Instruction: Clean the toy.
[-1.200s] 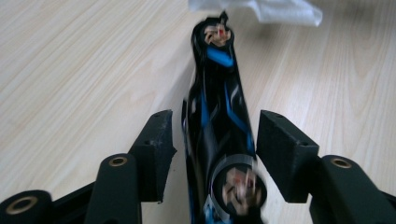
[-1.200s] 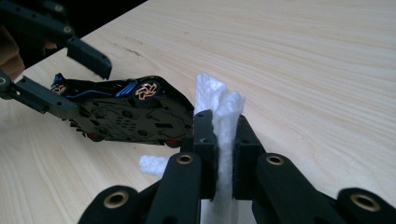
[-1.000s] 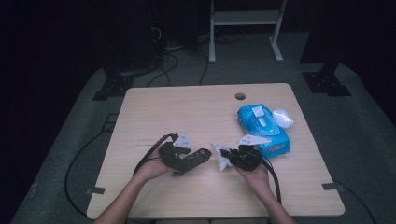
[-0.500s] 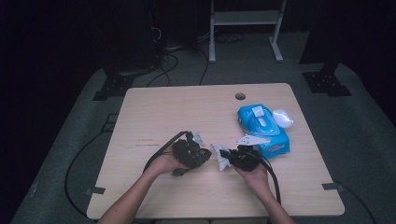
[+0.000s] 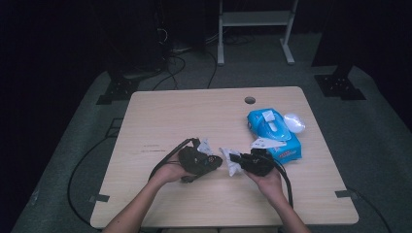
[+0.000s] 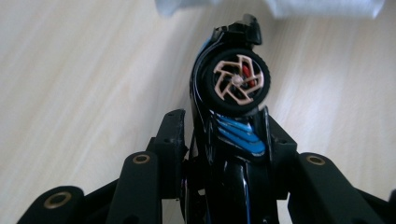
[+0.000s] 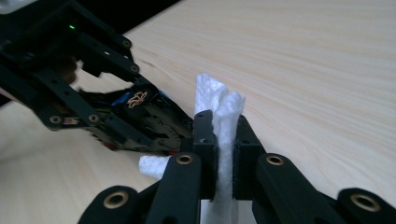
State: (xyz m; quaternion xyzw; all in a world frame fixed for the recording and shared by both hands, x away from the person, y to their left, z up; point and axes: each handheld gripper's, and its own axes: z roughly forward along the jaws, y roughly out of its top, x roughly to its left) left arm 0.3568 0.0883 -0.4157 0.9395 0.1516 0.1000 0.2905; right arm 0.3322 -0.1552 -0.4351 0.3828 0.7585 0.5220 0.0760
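While left gripper [image 6: 224,140] pinches black toy car [image 6: 231,116], right gripper [image 7: 223,140] pinches white wipe [image 7: 222,112]; no legible writing.

The glossy black toy car with a tan-spoked wheel [image 6: 231,140] ran off the bottom edge of the left gripper view, its rear hidden between the jaws. A crumpled white wipe [image 6: 322,7] was cut off by that view's top edge. In the high view, the small black toy car [image 5: 199,161] was too small to make out.
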